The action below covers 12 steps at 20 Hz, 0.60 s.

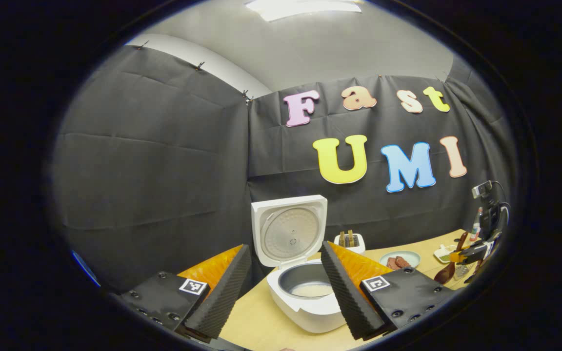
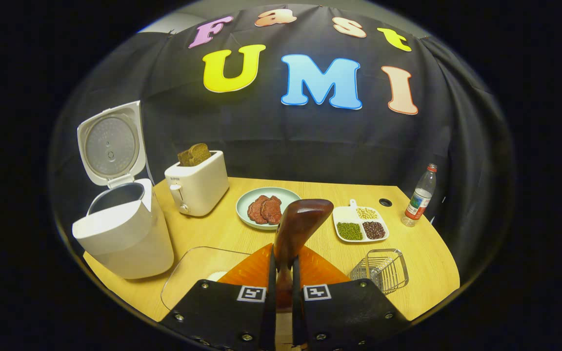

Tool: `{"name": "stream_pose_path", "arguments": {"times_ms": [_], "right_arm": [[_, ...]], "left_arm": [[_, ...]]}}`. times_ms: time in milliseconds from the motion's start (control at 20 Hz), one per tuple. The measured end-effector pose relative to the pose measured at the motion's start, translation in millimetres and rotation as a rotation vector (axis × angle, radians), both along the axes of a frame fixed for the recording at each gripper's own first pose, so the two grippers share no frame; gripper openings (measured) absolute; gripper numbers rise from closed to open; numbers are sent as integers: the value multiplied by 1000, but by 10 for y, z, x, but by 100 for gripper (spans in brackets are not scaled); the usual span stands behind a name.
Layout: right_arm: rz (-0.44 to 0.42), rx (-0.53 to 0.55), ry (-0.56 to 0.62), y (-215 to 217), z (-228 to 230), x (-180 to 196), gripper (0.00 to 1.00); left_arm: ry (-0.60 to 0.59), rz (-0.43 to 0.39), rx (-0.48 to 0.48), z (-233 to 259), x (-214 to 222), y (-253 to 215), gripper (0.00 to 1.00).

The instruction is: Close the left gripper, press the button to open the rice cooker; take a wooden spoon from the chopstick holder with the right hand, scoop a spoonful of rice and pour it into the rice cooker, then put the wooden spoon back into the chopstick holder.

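The white rice cooker point(image 1: 305, 302) stands with its lid point(image 1: 288, 229) swung up, and a pale layer lies in its grey inner pot. My left gripper point(image 1: 284, 245) hangs open in front of it, fingers wide apart with nothing between them. My right gripper point(image 2: 283, 253) is shut on the handle of the dark wooden spoon point(image 2: 303, 219), whose bowl points up and away over the table. I cannot tell what the bowl holds. The open rice cooker point(image 2: 122, 234) sits to its left. The wire chopstick holder point(image 2: 381, 270) stands low right. In the left gripper view the right gripper point(image 1: 471, 256) with the spoon point(image 1: 443, 274) is at the far right.
A clear glass container point(image 2: 190, 275) lies just left of my right gripper. Behind it stand a white toaster point(image 2: 198, 187) with bread, a plate of meat point(image 2: 244, 207), a divided dish of beans point(image 2: 361, 224) and a water bottle point(image 2: 420, 195). The wooden table point(image 2: 422, 263) ends close on the right.
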State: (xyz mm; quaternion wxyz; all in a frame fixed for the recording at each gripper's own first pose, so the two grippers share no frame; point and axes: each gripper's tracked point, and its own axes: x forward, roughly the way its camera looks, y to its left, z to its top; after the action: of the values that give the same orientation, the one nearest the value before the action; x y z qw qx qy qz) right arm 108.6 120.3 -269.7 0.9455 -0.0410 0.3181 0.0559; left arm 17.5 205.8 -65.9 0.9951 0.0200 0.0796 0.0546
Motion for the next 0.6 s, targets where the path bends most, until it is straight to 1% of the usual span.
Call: {"name": "stream_pose_path", "arguments": {"times_ms": [200, 400, 500, 600], "right_arm": [[2, 1, 35, 181, -205, -104, 14], [36, 6, 40, 433, -262, -197, 14], [58, 29, 50, 579, -279, -249, 14], [56, 68, 62, 667, -294, -288, 14]], "left_arm": [[14, 8, 2, -74, -49, 128, 99], [28, -2, -4, -139, -96, 143, 100], [27, -6, -5, -152, -122, 146, 100], [25, -6, -10, -153, -139, 158, 100]]}}
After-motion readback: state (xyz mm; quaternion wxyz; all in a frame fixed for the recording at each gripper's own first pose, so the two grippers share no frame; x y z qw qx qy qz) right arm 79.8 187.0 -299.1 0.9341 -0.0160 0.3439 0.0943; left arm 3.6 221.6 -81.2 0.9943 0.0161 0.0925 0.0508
